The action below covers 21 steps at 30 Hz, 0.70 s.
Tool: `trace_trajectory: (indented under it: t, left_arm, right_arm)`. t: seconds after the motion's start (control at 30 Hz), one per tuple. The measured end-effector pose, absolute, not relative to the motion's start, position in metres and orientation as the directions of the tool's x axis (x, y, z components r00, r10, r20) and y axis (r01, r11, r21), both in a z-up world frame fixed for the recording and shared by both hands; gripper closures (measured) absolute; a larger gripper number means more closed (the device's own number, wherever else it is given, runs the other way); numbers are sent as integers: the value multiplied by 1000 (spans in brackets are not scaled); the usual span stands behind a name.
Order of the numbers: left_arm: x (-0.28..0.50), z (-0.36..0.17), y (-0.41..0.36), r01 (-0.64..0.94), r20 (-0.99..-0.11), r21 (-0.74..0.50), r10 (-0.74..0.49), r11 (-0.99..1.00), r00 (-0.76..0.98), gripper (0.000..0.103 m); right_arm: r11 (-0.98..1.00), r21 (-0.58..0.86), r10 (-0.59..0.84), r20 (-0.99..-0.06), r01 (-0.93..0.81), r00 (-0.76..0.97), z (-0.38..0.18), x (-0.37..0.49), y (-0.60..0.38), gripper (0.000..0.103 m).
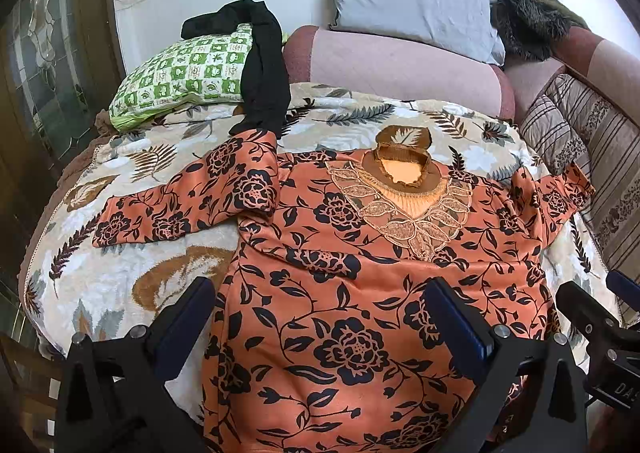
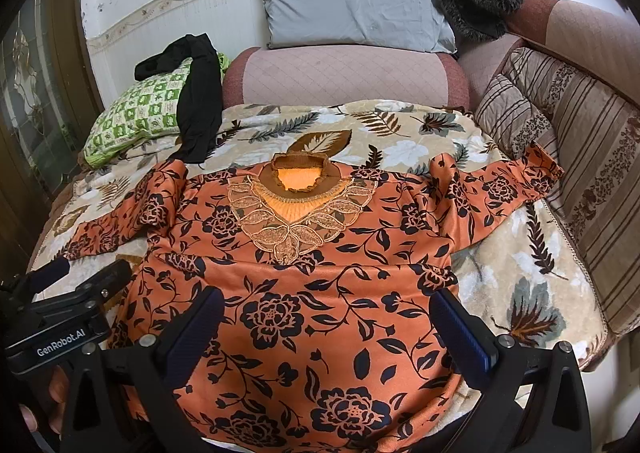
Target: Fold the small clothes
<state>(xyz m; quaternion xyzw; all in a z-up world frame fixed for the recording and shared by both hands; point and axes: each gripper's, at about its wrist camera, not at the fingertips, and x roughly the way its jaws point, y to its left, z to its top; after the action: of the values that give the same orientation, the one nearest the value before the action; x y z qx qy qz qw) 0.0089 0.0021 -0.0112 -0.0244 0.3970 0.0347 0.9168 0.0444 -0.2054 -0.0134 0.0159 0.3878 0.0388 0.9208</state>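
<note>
An orange blouse with black flowers [image 1: 352,293] lies face up and spread out on a leaf-patterned blanket [image 1: 120,269], collar far, hem near. It also shows in the right wrist view [image 2: 320,293]. Its left sleeve [image 1: 192,201] lies out to the left, bent at the shoulder. Its right sleeve [image 2: 500,189] reaches right toward the striped cushion. My left gripper [image 1: 320,317] is open above the lower left part of the blouse. My right gripper [image 2: 326,319] is open above the lower middle. Neither holds anything.
A green checked pillow [image 1: 180,73] with a black garment [image 1: 264,65] draped over it sits far left. A grey pillow [image 2: 352,1] rests on the pink sofa arm [image 2: 344,77]. Striped cushions [image 2: 560,157] line the right side. A dark furry item [image 2: 476,1] lies at the far right.
</note>
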Motion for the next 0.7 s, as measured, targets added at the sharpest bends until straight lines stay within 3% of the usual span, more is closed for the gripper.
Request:
trace_trajectory:
  t: [0.7]
  left_arm:
    - [9,-11,2,-84,-729,-18,45,996,683,0]
  right_arm:
    - [997,54,80,-714,-60,696,-13,48,-203,0]
